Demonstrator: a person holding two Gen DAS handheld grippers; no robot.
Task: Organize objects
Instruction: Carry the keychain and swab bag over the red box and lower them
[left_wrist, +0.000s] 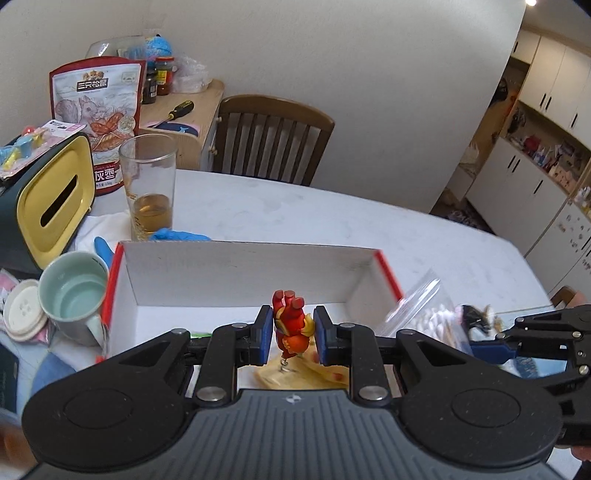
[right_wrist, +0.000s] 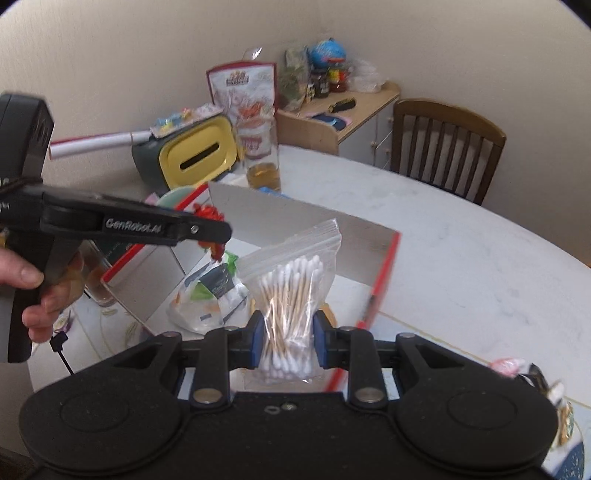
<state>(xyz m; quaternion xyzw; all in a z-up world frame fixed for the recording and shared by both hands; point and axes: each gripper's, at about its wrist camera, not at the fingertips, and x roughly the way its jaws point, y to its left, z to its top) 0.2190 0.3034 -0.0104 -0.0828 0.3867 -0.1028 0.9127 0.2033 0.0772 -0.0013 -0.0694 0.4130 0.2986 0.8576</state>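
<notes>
My left gripper (left_wrist: 293, 334) is shut on a small red and orange toy figure (left_wrist: 291, 325) and holds it over the near end of an open white box with red edges (left_wrist: 236, 275). In the right wrist view the left gripper (right_wrist: 212, 236) is at the left, over the box (right_wrist: 384, 273). My right gripper (right_wrist: 288, 341) is shut on a clear zip bag of cotton swabs (right_wrist: 291, 291), held above the box's near right side. The bag also shows in the left wrist view (left_wrist: 432, 317). A plastic packet (right_wrist: 210, 295) lies inside the box.
A glass with amber liquid (left_wrist: 149, 188), a pale green mug (left_wrist: 74, 295), a yellow-lidded tissue box (left_wrist: 51, 201), a red snack bag (left_wrist: 98, 118) and blue gloves (left_wrist: 181, 236) crowd the table's left. A wooden chair (left_wrist: 269, 140) stands behind the white table (left_wrist: 369, 229).
</notes>
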